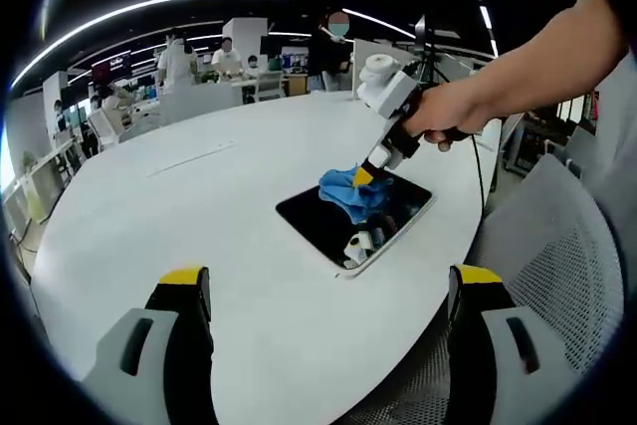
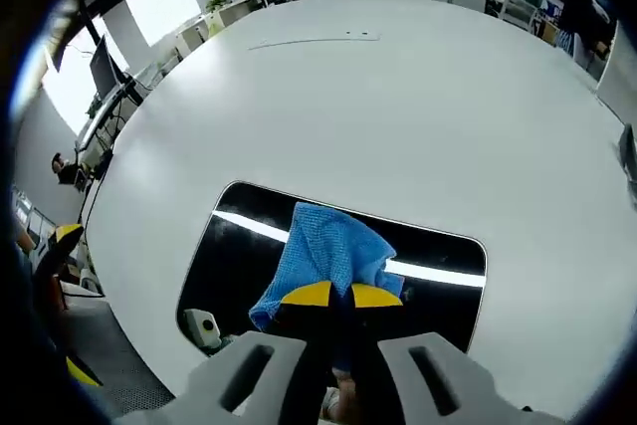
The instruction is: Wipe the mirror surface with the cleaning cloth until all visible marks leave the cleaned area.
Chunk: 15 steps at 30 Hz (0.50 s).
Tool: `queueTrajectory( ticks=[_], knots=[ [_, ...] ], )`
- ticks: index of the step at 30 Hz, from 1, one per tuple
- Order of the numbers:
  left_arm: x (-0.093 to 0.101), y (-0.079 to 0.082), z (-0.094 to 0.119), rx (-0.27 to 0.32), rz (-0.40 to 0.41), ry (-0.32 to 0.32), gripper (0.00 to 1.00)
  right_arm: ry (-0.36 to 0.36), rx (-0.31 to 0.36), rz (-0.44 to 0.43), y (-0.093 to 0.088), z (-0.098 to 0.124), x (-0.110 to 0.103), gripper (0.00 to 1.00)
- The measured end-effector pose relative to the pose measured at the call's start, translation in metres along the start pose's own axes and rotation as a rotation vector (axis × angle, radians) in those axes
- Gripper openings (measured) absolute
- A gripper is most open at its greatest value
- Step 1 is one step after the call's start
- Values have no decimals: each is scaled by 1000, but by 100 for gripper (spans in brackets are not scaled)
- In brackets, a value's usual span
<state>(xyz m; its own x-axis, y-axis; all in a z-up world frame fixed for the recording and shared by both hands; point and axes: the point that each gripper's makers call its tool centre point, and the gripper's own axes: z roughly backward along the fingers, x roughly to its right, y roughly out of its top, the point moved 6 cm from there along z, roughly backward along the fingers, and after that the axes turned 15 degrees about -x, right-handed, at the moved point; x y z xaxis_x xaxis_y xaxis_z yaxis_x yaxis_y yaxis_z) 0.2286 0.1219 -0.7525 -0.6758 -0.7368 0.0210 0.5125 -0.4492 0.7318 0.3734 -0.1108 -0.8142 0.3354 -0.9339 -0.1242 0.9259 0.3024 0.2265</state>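
Right gripper view: my right gripper (image 2: 333, 295) is pinched tight on the blue woven cleaning cloth (image 2: 328, 251), pressed on the dark rounded-rectangle mirror (image 2: 438, 266) lying on the smooth white table (image 2: 398, 97). Left gripper (image 1: 328, 291) gapes wide, holding nothing. No legible writing.

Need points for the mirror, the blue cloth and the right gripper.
mirror (image 2: 438, 256): right gripper view, bare dark glass right of the cloth.
blue cleaning cloth (image 2: 328, 246): right gripper view, middle of the bunched fabric.
right gripper (image 1: 364, 175): left gripper view, yellow jaw tips clamped on the cloth.
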Motion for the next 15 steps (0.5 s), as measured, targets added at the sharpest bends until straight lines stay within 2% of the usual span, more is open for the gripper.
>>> queueTrajectory(
  ticks=[8, 15],
  knots=[
    [-2, 2, 0, 12, 10, -7, 99, -11, 8, 9, 18, -3, 4, 0],
    [-1, 1, -2, 4, 5, -9, 99, -9, 12, 11, 25, -5, 6, 0]
  ],
)
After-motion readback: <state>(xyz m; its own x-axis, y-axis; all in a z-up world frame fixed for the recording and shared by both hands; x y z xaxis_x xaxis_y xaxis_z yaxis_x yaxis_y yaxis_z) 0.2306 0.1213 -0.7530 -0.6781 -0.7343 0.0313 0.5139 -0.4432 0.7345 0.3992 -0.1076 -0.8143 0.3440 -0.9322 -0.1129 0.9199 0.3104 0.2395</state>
